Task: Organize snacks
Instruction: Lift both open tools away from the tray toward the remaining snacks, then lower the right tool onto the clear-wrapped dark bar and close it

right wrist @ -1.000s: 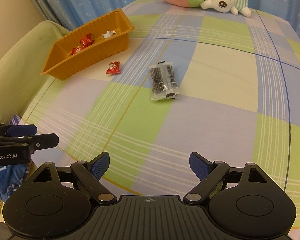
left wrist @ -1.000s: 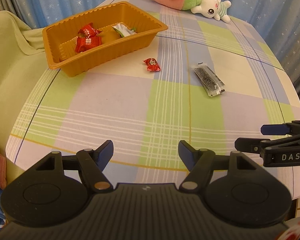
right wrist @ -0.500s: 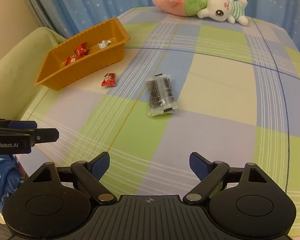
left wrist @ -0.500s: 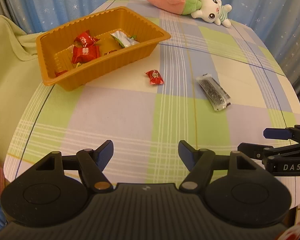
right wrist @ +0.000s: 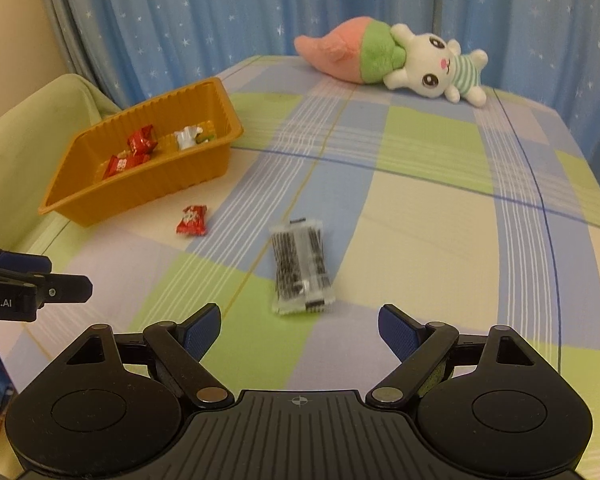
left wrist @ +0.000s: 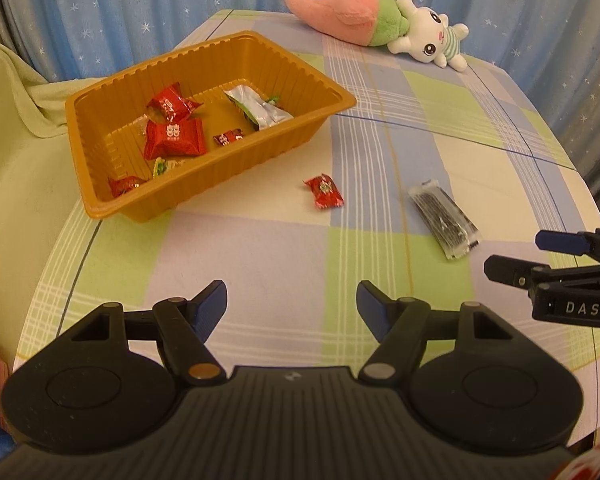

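Left wrist view: left gripper [left wrist: 292, 300] spread wide, nothing between its blue pads, hovering over the near part of the counter [left wrist: 240, 248] with its plaid cloth. Red candy [left wrist: 324, 192] lies loose on the cloth ahead and slightly right of the gripper, well apart from it, just beside the near-right wall of the orange tray [left wrist: 220, 172]. Tray sits ahead-left and holds several red wrapped candies [left wrist: 174, 136], a silver-green packet [left wrist: 258, 110] and small bits. Black-and-clear snack packet [left wrist: 444, 220] lies flat to the right of the red candy, nearer the right gripper [left wrist: 512, 256], which pokes in from the right edge — its fingers apart, empty.

Right wrist view: right gripper [right wrist: 300, 328] also spread, holding nothing. Snack packet [right wrist: 302, 276] lies just ahead of the gap between its fingers, not touching either pad. Red candy [right wrist: 192, 221] further ahead-left, tray [right wrist: 148, 192] beyond it. Left gripper [right wrist: 70, 276] tips visible at left edge. Plush rabbit [right wrist: 396, 60] lies at the far end of the counter, in front of a blue star curtain [right wrist: 220, 8].
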